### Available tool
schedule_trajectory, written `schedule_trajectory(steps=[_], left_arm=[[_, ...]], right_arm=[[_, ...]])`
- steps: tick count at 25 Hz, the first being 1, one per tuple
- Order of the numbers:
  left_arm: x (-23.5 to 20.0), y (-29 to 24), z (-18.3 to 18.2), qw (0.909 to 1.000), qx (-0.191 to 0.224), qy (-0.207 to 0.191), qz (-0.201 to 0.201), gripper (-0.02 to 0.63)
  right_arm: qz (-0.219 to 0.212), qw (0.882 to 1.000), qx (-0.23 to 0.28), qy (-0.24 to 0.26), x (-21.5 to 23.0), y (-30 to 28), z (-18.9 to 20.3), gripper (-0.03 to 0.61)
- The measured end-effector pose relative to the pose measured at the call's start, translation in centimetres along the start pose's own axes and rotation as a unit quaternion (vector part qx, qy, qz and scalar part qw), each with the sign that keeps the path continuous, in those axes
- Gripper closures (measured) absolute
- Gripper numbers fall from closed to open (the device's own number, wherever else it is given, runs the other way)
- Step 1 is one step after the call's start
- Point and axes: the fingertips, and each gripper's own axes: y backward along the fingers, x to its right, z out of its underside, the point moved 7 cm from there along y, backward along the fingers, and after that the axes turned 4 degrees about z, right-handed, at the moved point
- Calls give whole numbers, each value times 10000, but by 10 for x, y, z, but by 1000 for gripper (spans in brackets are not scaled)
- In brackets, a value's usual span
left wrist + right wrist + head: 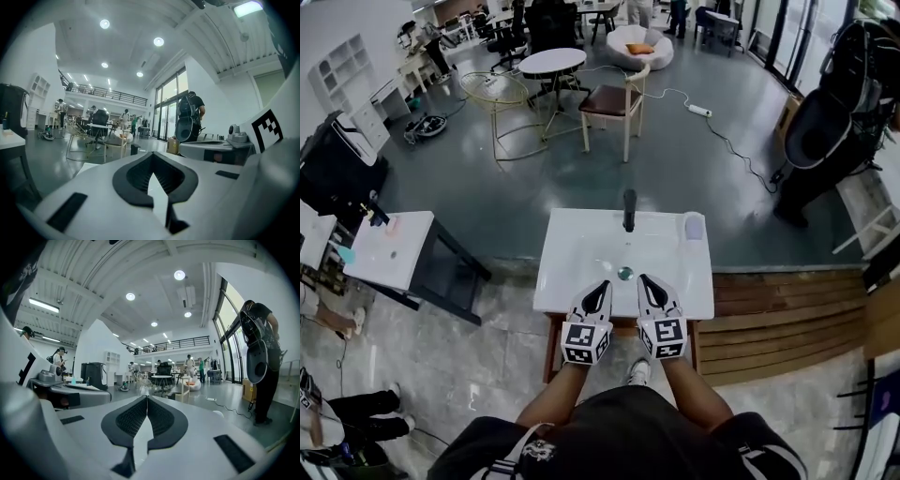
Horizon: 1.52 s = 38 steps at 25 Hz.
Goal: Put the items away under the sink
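As nothing's picked up yet, my L gripper (602, 287) & R gripper (645, 281) sit pinched closed, empty, over sink (581, 239) front edge; staging, I reckon.

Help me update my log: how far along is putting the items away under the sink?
Done: nothing I can confirm; the space under the sink is hidden by its top. In hand: nothing, the left gripper and right gripper are shut and empty above the sink's near edge. Left: one pale item sits on the far right corner, right of the faucet.
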Motion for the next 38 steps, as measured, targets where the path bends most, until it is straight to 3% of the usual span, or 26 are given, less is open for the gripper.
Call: schedule_trajectory(steps=[17,24,29,34,38], left_arm=[[30,-108,8,9996,-225,-128,-81,606],[35,-118,16,9994,-339,-79,-86,607],[32,-128,28,9988,-482,-40,-29,607],[20,-145,40,9982,-574,-85,148,607],[18,-163,29,9980,-453,-259,365,607]], right_arm=[[289,9995,-70,-59,123,-25,18,557],[422,9988,-175,-148,142,-25,31,557],[813,9959,-248,-302,155,-27,42,555],[974,9940,-398,-288,166,-43,55,555],[962,9935,-573,-209,172,-62,58,555]])
